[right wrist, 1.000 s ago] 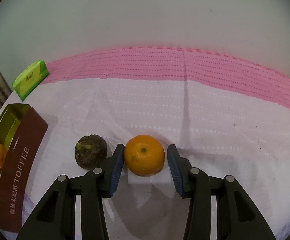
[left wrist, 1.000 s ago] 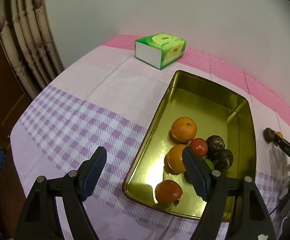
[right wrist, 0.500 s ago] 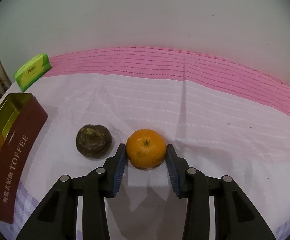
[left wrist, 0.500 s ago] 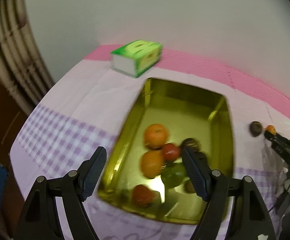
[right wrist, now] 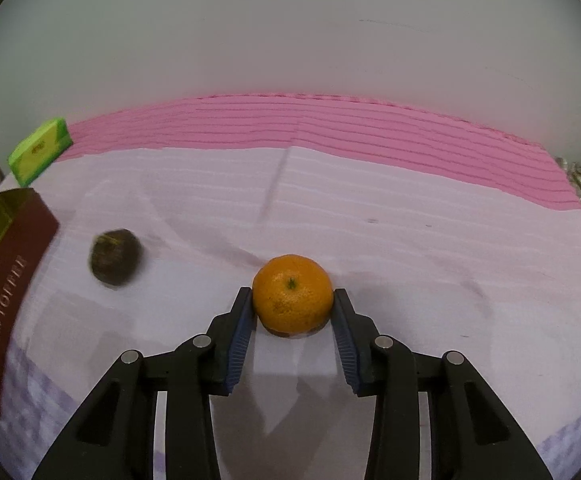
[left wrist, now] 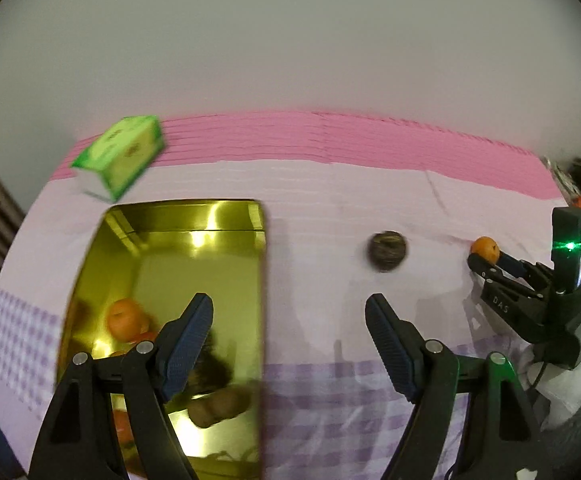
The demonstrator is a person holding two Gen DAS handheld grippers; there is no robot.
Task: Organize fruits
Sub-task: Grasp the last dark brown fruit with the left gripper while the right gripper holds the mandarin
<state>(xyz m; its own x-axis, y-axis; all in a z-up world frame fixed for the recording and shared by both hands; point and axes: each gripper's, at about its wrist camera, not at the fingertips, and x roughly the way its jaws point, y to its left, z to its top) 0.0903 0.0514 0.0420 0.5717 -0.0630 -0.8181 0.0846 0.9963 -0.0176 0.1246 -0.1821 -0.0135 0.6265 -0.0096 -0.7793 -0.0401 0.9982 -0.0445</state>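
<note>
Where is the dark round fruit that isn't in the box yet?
The dark round fruit lies loose on the pale tablecloth, between the gold toffee tin to its left and the orange to its right.

You face a plain pale wall [right wrist: 290, 40]; the bench [right wrist: 410, 220] wears a lilac cloth with a pink band along its back.

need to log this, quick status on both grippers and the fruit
Right gripper shut on round orange tangerine. Left gripper open, empty. Dark wrinkled fruit loose beside gold tin. Path clear.
</note>
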